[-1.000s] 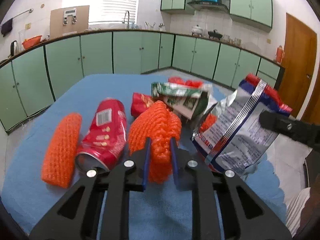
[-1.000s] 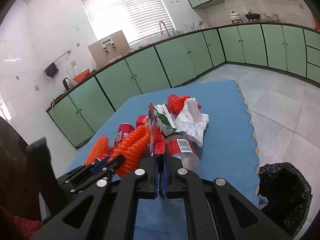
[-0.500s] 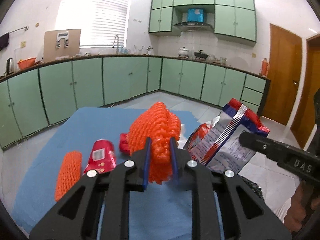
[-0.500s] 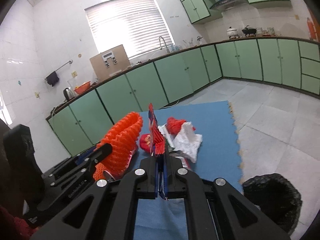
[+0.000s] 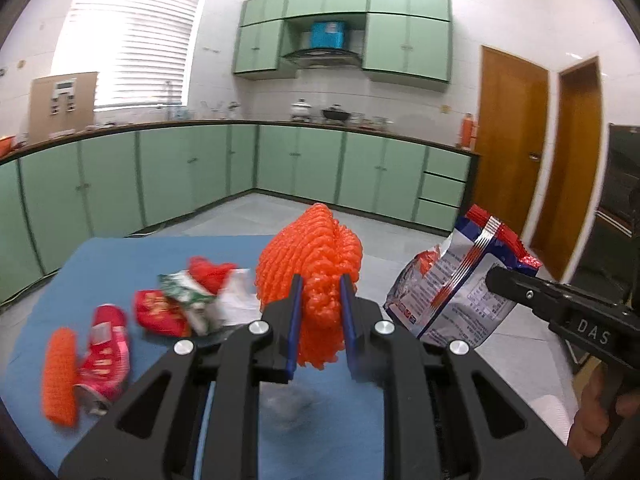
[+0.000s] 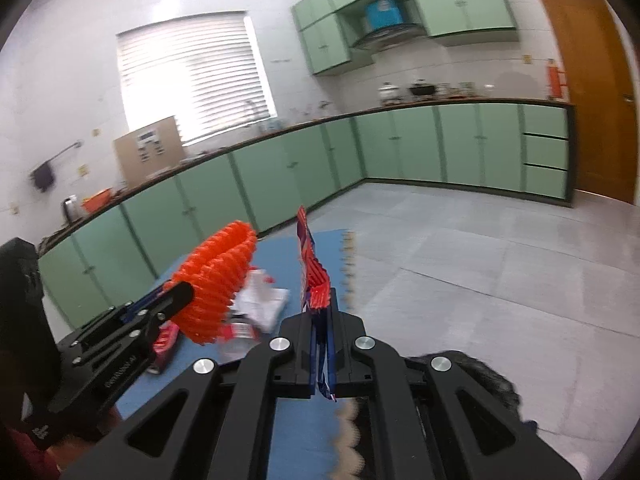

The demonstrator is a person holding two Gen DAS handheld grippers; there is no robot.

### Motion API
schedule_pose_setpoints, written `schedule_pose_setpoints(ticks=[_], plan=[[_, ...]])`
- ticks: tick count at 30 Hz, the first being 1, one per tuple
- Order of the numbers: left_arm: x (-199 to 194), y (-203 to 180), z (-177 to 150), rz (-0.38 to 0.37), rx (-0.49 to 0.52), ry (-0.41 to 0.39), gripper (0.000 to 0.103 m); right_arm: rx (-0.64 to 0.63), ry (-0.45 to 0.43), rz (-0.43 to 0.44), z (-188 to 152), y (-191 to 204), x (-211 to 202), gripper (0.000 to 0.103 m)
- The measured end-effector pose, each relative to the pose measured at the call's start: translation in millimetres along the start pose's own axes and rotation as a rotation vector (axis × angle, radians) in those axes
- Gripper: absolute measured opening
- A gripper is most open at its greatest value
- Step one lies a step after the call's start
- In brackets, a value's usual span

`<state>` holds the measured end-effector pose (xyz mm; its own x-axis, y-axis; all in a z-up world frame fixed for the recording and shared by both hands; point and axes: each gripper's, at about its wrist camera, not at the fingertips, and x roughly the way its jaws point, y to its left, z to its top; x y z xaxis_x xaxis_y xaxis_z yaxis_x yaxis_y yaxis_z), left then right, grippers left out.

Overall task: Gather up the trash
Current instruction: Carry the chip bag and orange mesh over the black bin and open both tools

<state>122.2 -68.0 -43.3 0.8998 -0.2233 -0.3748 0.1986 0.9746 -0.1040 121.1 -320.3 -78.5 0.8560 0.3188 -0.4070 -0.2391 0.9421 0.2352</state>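
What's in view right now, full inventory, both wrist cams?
Foam fruit net: 1, orange, lifted in left gripper.
Snack bag: 1, silver, blue and red, lifted in right gripper.
Second foam net: 1, orange, mat's left edge.
Soda can: 1, red, lying beside that net.
Wrapper pile: several, red, green, white, mid mat; count unclear.
Floor mat: 1, blue.
Trash bag: 1, black, beside mat.
Left gripper: black, shut on net.
Right gripper: black, shut on bag.

Home kitchen, green cabinets (range hood)
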Motion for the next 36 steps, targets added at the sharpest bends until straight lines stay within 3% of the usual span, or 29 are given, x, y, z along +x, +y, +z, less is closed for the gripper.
schedule_pose_setpoints(ticks=[6,13,20,28,31,34,36], plan=[[33.2,-43.7,-13.8,-0.108,0.046,0.043,0.017,0.048,0.024,-0.141,-11.9,-46.4,-9.4,0.004],[75.5,-76.7,-40.5,-0.19,0.071,0.102,0.017,0.108,0.086,-0.242,-35.4,-92.8,-3.2,0.004],[119.6,-93.2,-66.6,-0.255,0.086,0.181,0.019,0.146,0.153,-0.295,-60.5,-124.6,15.1,0.004],[151.8,-90.8,-83.4,-0.267,0.084,0.263,0.033,0.197,0.239,-0.326,-78.2,-154.1,43.8,0.005],[156.8,-87.2,-85.3,-0.263,0.076,0.276,0.037,0.208,0.259,-0.332,-83.7,-163.4,48.0,0.008],[154.9,-82.8,-83.2,-0.253,0.067,0.272,0.044,0.212,0.271,-0.332,-86.7,-165.9,50.2,0.03],[151.2,-80.2,-79.9,-0.243,0.066,0.262,0.05,0.208,0.267,-0.335,-85.8,-165.1,50.5,0.037]])
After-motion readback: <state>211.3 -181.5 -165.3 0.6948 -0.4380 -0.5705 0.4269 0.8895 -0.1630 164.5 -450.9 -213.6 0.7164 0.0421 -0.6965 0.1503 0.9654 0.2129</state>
